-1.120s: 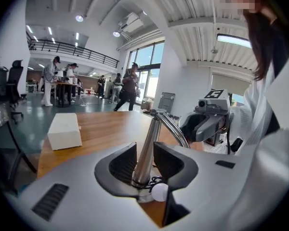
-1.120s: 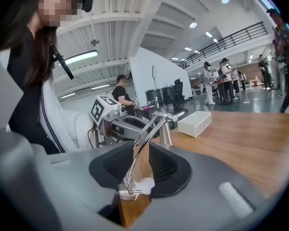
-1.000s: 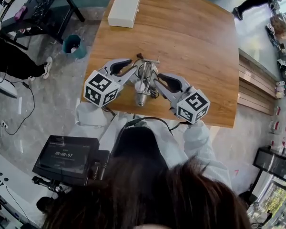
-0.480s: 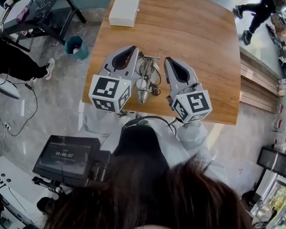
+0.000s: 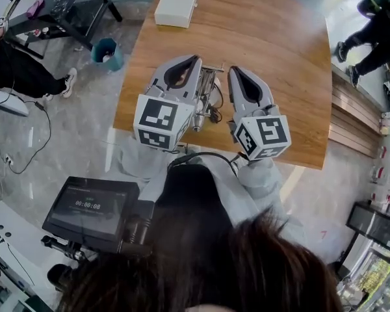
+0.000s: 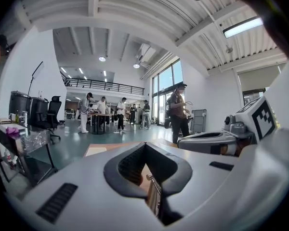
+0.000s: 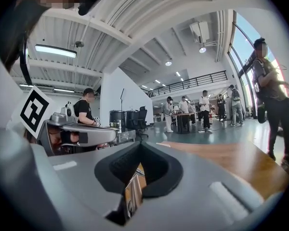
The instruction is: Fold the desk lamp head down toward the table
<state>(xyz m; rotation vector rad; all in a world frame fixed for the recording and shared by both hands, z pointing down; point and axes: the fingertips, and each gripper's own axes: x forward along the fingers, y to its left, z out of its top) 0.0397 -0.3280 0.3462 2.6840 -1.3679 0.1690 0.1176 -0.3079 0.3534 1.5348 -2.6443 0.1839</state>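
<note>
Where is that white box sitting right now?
In the head view, the white box sits near the far left corner of the wooden table, with a teal bin on the floor to its left.

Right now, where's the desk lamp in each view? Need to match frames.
Head view: desk lamp centre, between left gripper and right gripper.
Left gripper view: desk lamp low centre, a metal sliver under the shut jaws.
Right gripper view: desk lamp low centre, a similar glimpse.
Shared landmark: wooden table.
</note>
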